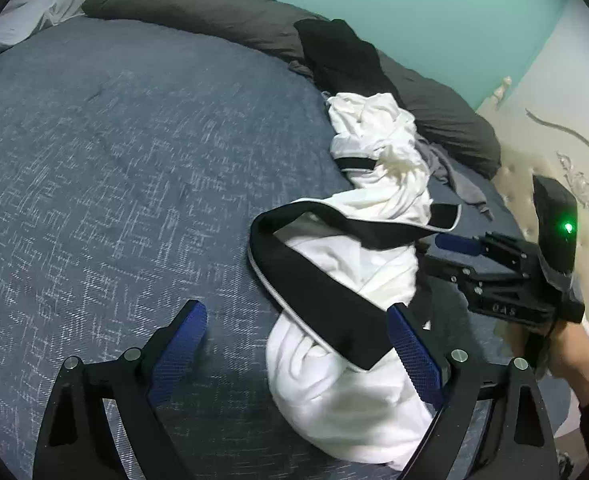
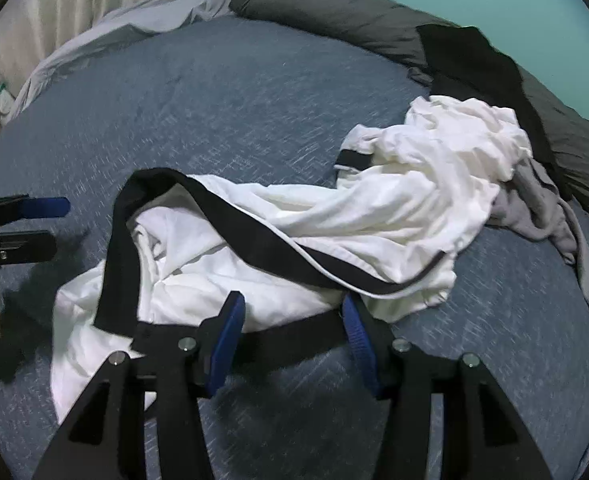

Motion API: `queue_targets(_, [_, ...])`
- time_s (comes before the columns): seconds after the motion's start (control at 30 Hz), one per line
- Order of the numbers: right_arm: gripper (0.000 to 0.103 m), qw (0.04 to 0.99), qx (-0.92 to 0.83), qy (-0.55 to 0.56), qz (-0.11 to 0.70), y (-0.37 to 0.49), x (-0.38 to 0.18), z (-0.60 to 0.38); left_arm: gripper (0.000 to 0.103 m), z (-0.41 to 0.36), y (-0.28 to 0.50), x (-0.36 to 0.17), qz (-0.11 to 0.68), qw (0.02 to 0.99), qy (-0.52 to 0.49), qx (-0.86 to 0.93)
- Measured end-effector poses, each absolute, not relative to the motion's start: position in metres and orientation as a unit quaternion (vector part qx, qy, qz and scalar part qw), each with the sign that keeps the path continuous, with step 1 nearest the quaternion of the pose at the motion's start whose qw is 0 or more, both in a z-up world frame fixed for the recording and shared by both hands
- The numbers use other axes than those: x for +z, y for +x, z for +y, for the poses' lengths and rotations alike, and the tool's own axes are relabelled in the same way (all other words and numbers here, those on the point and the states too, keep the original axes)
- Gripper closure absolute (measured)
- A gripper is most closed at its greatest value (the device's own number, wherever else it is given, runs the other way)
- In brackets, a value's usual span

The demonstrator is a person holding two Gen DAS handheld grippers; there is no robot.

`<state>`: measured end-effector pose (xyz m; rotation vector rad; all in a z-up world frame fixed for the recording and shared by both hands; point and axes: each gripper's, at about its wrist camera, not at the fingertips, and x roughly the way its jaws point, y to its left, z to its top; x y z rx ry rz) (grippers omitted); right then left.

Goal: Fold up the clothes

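Observation:
A crumpled white garment (image 1: 334, 400) (image 2: 374, 208) with a wide black band (image 1: 326, 300) (image 2: 254, 236) lies on the blue bed cover (image 1: 114, 160) (image 2: 214, 100). My left gripper (image 1: 298, 340) (image 2: 54, 226) is open just above it, with its right finger over the end of the band and its left finger over bare cover. My right gripper (image 2: 294, 320) (image 1: 434, 254) stands half open, low at the garment's near edge. A strip of the black band runs across behind its fingers, and the pads are not pressing on it. A hand (image 1: 574, 356) holds that gripper.
A rolled dark grey duvet (image 1: 198, 4) (image 2: 334, 0) lines the far side of the bed. A black garment (image 1: 342, 56) (image 2: 474, 64) and a grey one (image 1: 458, 176) (image 2: 542, 208) lie against it. A cream headboard (image 1: 554, 140) stands at the right, a light grey sheet (image 2: 134, 32) far left.

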<state>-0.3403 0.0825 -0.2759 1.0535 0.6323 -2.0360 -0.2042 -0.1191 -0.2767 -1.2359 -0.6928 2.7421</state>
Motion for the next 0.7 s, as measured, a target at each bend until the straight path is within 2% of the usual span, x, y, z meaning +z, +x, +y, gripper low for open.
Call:
queue_targets(0.2, [0.052, 0.346, -0.81, 0.412, 0.233, -0.379, -0.279, 0.065, 0.009, -0.122, -0.205, -0.278, -0.226, 0.025, -0.398, 0.889])
queue_targets(0.4, [0.052, 0.331, -0.818, 0.396, 0.254, -0.39, -0.275, 0.051, 0.009, -0.126, -0.207, -0.28, -0.23, 0.022, -0.401, 0.887])
queue_targets(0.7, [0.051, 0.372, -0.769, 0.375, 0.36, -0.36, -0.287, 0.046, 0.009, -0.127, -0.205, -0.28, -0.234, 0.022, -0.401, 0.886])
